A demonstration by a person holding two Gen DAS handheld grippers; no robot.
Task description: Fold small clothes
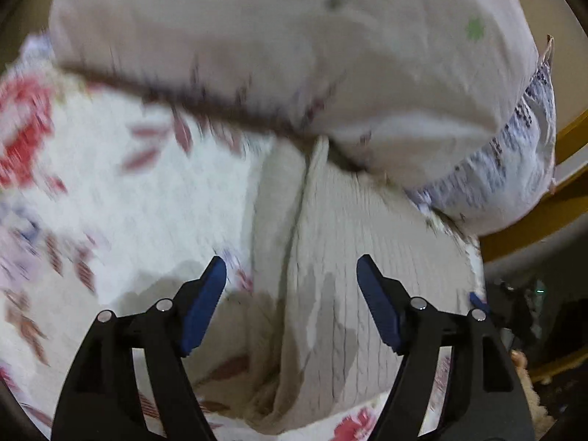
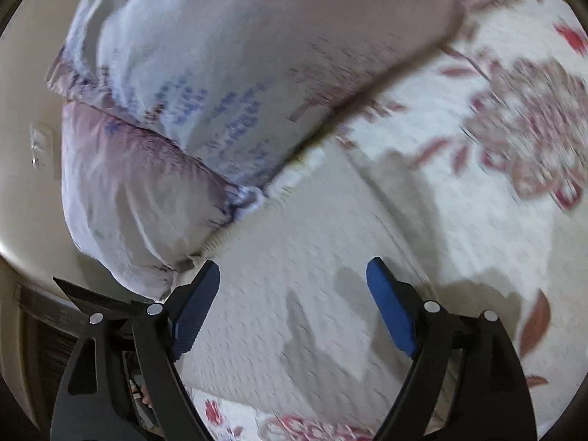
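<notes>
Cream ribbed knit, that's the garment [image 1: 330,257], lying on the bed right under both my hand-held grippers. In the left view it has a long crease running down its middle and it sits on top of the floral sheet [image 1: 128,191]. My left hand-held gripper [image 1: 291,286] hovers over it with the blue pads spread wide, nothing between them. Same for my right hand-held gripper [image 2: 293,290]: jaws apart, empty, above the garment [image 2: 294,264]. Both shots are pretty motion-blurred, so I can't tell what kind of garment it is. Just past it, a pale pillow [image 1: 275,55] with blue print along one edge lies on the sheet [image 2: 496,183]; in the right view the pillow [image 2: 202,92] fills the upper left. A yellow wooden frame [image 1: 544,220] shows at the right edge of the left view.
</notes>
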